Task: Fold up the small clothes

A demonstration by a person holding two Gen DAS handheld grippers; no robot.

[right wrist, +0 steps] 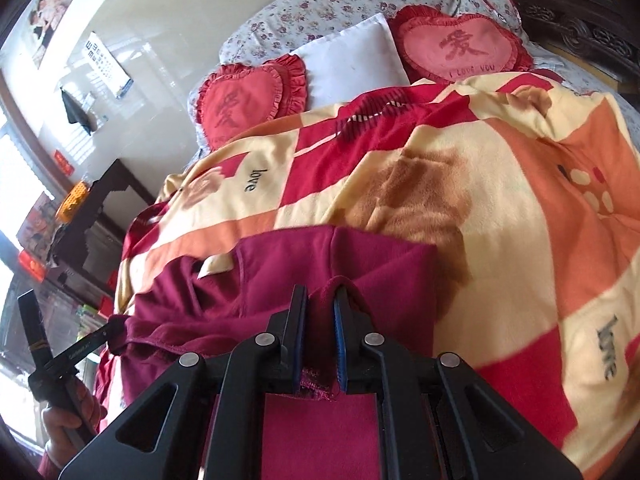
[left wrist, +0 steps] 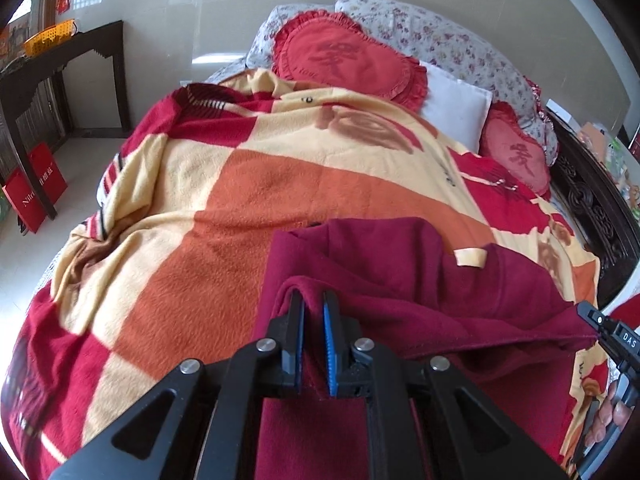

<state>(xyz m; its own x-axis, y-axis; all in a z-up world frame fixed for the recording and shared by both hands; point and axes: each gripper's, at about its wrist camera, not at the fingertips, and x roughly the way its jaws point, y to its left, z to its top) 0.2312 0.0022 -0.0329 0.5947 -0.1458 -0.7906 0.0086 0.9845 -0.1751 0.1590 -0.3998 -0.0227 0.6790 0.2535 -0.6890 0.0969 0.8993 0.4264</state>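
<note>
A dark red fleece garment point(left wrist: 400, 268) lies on the patterned blanket, its near part lifted off the bed. A pale tag point(left wrist: 470, 258) shows on it. My left gripper point(left wrist: 314, 300) is shut on the garment's near left edge. The right gripper point(left wrist: 600, 330) shows at the right of the left wrist view, pinching the other corner. In the right wrist view the garment point(right wrist: 304, 276) stretches leftward, my right gripper point(right wrist: 322, 296) is shut on a fold of it, and the left gripper point(right wrist: 112, 330) grips its far left corner.
The bed carries a red, orange and cream blanket point(left wrist: 260, 184), heart-shaped red cushions point(left wrist: 344, 60), a white pillow point(left wrist: 456, 108) and floral bedding. A dark wooden table point(left wrist: 60, 80) with a yellow basket stands left. A carved dark bed frame point(left wrist: 592, 200) runs along the right.
</note>
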